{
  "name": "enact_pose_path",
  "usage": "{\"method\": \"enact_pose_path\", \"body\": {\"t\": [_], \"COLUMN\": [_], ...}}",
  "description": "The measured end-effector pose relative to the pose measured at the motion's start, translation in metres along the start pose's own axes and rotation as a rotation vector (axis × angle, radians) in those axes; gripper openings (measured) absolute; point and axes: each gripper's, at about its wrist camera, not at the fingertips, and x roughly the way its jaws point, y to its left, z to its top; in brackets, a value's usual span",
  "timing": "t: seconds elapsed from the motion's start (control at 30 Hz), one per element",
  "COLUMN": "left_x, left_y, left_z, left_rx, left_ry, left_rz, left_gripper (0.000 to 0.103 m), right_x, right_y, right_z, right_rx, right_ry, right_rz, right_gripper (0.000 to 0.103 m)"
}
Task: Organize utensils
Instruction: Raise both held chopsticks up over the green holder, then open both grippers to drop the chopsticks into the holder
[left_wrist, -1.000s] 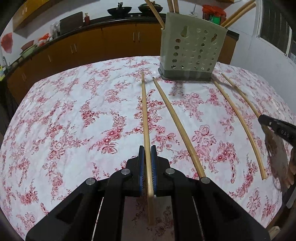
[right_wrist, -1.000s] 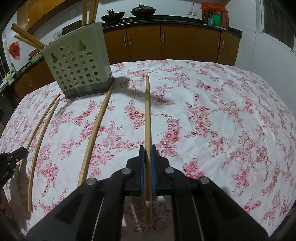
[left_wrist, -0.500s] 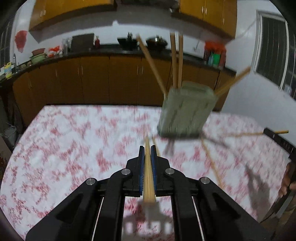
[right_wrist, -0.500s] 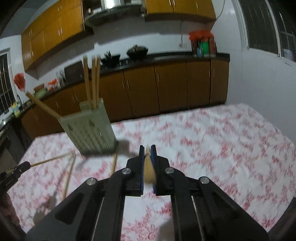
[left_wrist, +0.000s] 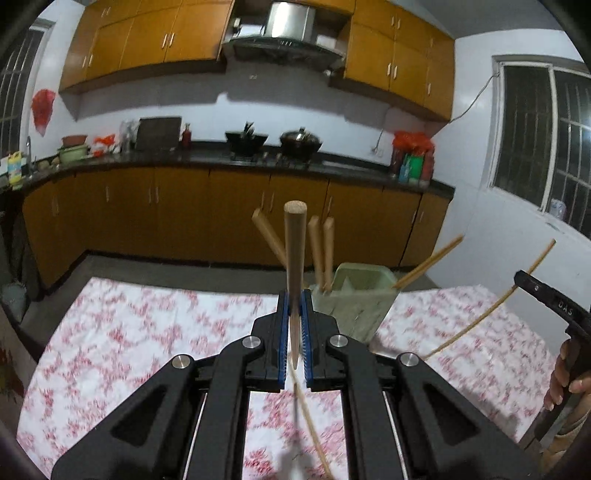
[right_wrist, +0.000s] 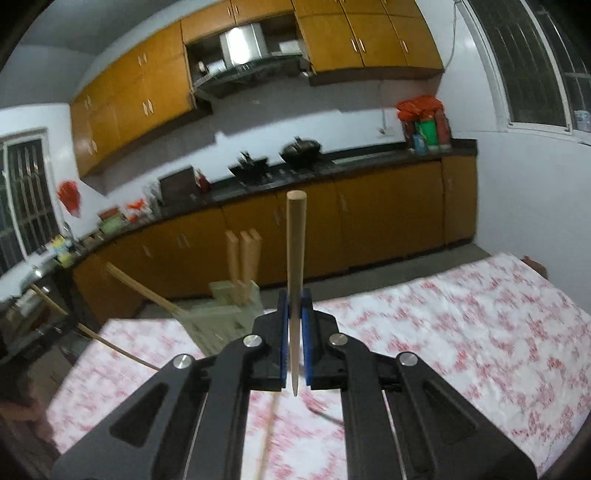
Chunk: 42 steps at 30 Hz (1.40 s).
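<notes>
While clamped on a chopstick (left_wrist: 294, 258) each, both grippers above tablecloth (left_wrist: 129, 332), holder (left_wrist: 351, 295) ahead

- Left tool (left_wrist: 294, 306): matt black plastic arms, silver metal pivot screws, ribbed blue pads.
- Right tool (right_wrist: 294, 306): same build, matt black plastic with blue pads.
- Chopstick (left_wrist: 294, 266) in left tool: smooth pale wood, unvarnished look.
- Chopstick in right tool (right_wrist: 295, 273): smooth light wood, matt.
- Utensil holder (left_wrist: 354, 299): pale green plastic, dull finish.
- Tabletop (left_wrist: 129, 332): covered in cloth, white with red floral print, matt.
- Far cabinets (left_wrist: 177, 218): orange-brown wood-look fronts, slight sheen, metal handles.
- Range hood (left_wrist: 284, 33): brushed metal.
</notes>
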Motion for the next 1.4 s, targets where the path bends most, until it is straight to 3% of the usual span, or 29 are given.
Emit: {"method": "enact_pose_path", "body": {"t": [0.23,0.57,0.67,1.03,1.07,1.2,1.4], "left_x": [-0.015,-0.002,0.011,0.065,0.066,0.055,0.036], "left_y": [-0.02,-0.033,-0.037,-0.03,-0.029,-0.025,-0.023], "left_z": [0.025,0.061,0.061,0.032,0.032,0.035,0.039], "left_rx": [0.017,-0.034,-0.025,-0.042,-0.05,-0.071,-0.088], "left_ry": [-0.079,-0.223,-0.22,-0.074,-0.072,-0.101,-0.143], "left_rz": [-0.072,-0.064,-0.058,-0.069,-0.075,-0.082,-0.084], "left_gripper": [0.007,0.007,0.007,0.008,0.011,0.036,0.037], "right_x": [-0.013,0.013,0.036,0.089,0.088,0.08,0.053], "right_y": [0.028,0.06,0.062,0.068,0.067,0.067,0.059], "right_z": [0.032,0.055,0.053,0.029,0.029,0.031,0.035], "right_rx": [-0.008,-0.063,-0.069,-0.096,-0.098,-0.09,-0.08], "right_ry": [-0.099,-0.21,-0.186,-0.043,-0.045,-0.065,-0.108], "right_rz": [0.093,0.086,0.074,0.05,0.05,0.048,0.042], "right_gripper": [0.008,0.008,0.008,0.01,0.013,0.023,0.031]}}
